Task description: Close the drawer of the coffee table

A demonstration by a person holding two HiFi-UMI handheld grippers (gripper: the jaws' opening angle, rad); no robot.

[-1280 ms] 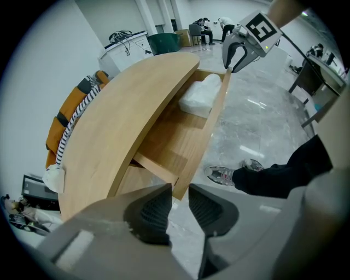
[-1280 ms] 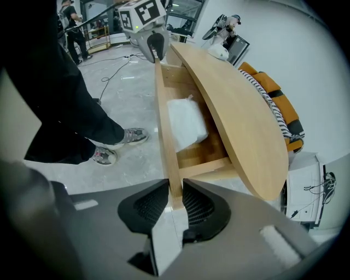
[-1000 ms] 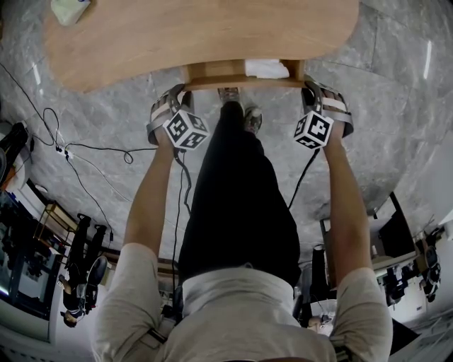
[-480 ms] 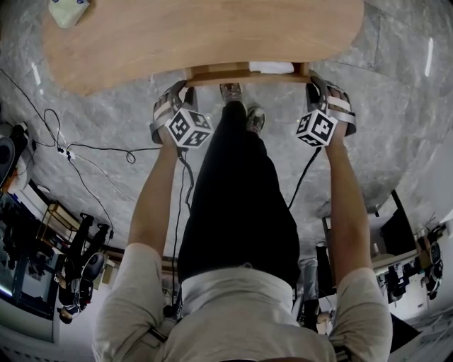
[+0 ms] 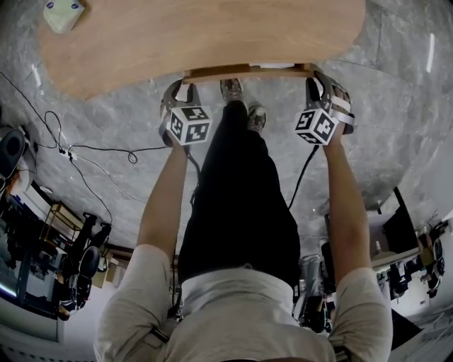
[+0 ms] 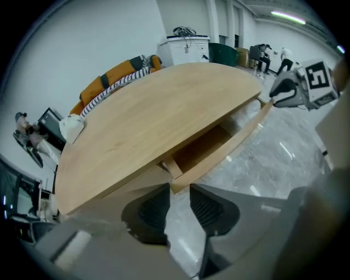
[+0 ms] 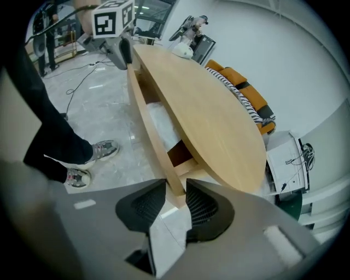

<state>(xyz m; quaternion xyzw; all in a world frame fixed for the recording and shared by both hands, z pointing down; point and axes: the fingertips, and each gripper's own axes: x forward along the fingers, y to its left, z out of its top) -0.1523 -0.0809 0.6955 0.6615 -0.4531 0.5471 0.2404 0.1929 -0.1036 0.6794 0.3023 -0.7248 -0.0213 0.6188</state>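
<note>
The left gripper's [image 6: 179,191] fingers [image 6: 150,210] stand wide and have just been opening. The left end of the drawer's [image 5: 248,71] front panel lies at their tips, unpressed. The right gripper's [image 7: 176,188] fingers [image 7: 202,210] stand narrower and have also just been opening. The panel's right end sits in the gap between them, not clamped.

The drawer hangs under the near edge of the wooden counter [image 5: 212,32]. In the head view only a thin strip of it shows. Something white and crumpled [image 7: 158,123] lies in its right part, and the left part shows its wooden inside.

The counter's curved edge overhangs the drawer. A small pale box [image 5: 62,14] sits at the far left of the top. The person's shoes [image 5: 241,106] stand on the grey marble floor [image 5: 396,85], just near of the drawer and between the two grippers. Loose cables [image 5: 78,148] lie on the floor to the left, well apart from the drawer.
</note>
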